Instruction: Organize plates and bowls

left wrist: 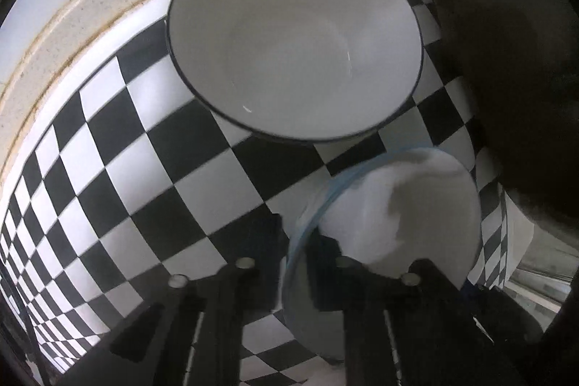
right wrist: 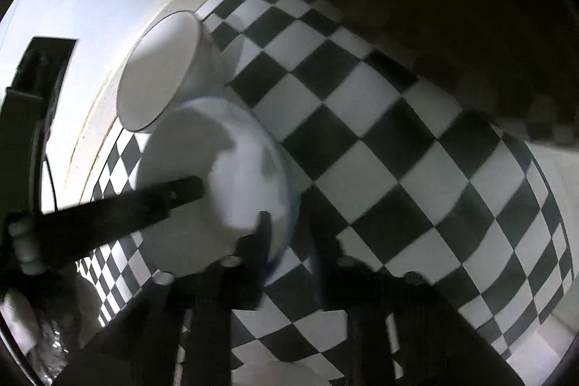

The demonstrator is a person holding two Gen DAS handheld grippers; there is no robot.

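Both grippers clamp the blue-rimmed white bowl (left wrist: 398,205) by its rim, left gripper (left wrist: 300,241) and right gripper (right wrist: 289,234); it hangs tilted above the checkered cloth (left wrist: 126,151), just beside the black-rimmed bowl (left wrist: 293,38).

Our right tongs (right wrist: 287,232) straddle the blue rim of a white bowl (right wrist: 217,187), one finger inside and one outside. Just beyond it a second, dark-rimmed bowl (right wrist: 159,71) rests on the checkered cloth (right wrist: 398,169). Our left tongs (right wrist: 173,194) reach into the near bowl from the left.
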